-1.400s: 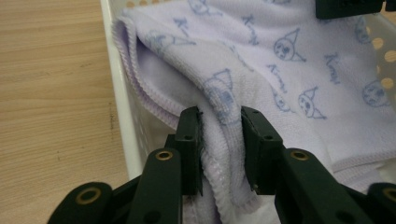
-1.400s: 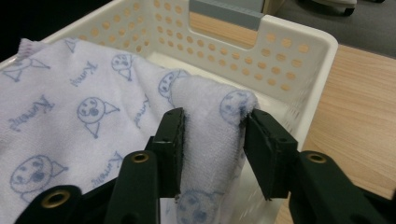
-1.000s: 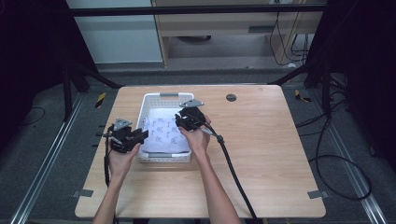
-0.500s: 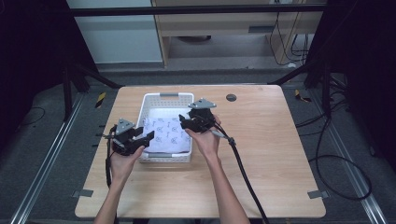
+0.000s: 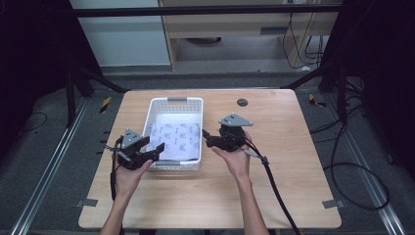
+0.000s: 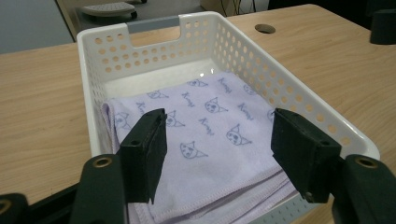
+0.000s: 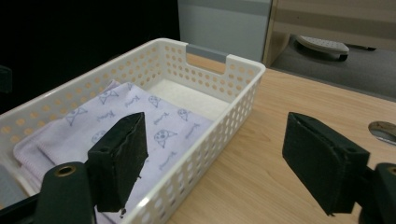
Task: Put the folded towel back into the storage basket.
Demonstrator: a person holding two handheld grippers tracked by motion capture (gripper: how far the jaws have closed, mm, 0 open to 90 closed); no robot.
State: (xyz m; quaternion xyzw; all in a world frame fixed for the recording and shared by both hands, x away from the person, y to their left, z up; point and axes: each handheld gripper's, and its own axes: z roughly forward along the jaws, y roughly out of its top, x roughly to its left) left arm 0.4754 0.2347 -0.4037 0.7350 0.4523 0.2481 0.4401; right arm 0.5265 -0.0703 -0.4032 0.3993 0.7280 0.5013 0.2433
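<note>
A white perforated basket [image 5: 197, 128] stands on the wooden table, left of centre. A folded lilac cloth [image 5: 177, 139] printed with small cat faces lies flat inside it. My left gripper [image 5: 152, 147] hovers at the basket's near left corner, open and holding nothing. In the left gripper view, the left gripper [image 6: 219, 135] frames the cloth [image 6: 210, 126] and the basket's right wall [image 6: 285, 88]. My right gripper [image 5: 206, 137] is open just outside the basket's right wall. The right gripper view shows the right gripper [image 7: 217, 140] beside that wall [image 7: 233, 100], with the cloth [image 7: 140, 116] to the left.
A round cable hole [image 5: 242, 102] sits in the tabletop at the back right of the basket. A black cable [image 5: 275, 182] trails from the right gripper toward the table's near edge. Bare wood [image 5: 303, 147] stretches to the right and in front of the basket.
The right gripper has drawn back from over the basket to its right side, nearer the person. The left gripper has shifted slightly toward the near corner.
</note>
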